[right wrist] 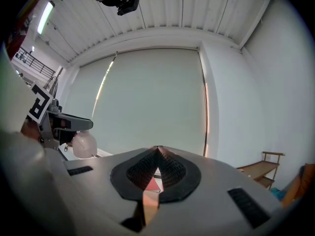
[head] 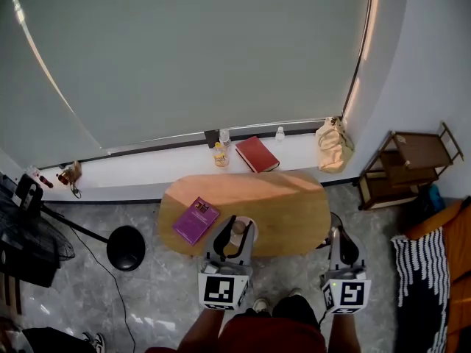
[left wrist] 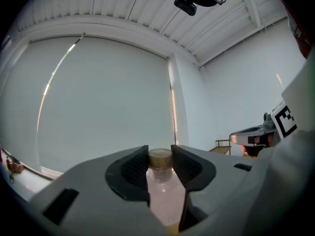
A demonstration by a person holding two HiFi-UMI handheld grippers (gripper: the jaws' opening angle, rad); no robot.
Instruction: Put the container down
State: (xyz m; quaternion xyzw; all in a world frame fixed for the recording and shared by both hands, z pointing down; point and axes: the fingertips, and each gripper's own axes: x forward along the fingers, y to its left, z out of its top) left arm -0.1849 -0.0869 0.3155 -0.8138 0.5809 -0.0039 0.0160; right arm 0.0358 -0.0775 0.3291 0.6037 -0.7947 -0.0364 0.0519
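Clamping container (left wrist: 162,191), left gripper (left wrist: 160,152), seemingly above table (head: 294,212)

container (left wrist: 165,195): clear, tan cap | table (head: 294,212): light wood | book (head: 196,220): purple

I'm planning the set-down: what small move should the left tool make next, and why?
Probably lower the left tool straight down: its jaws are clamped on the container, which seems over bare wood of the table, beside the purple book.
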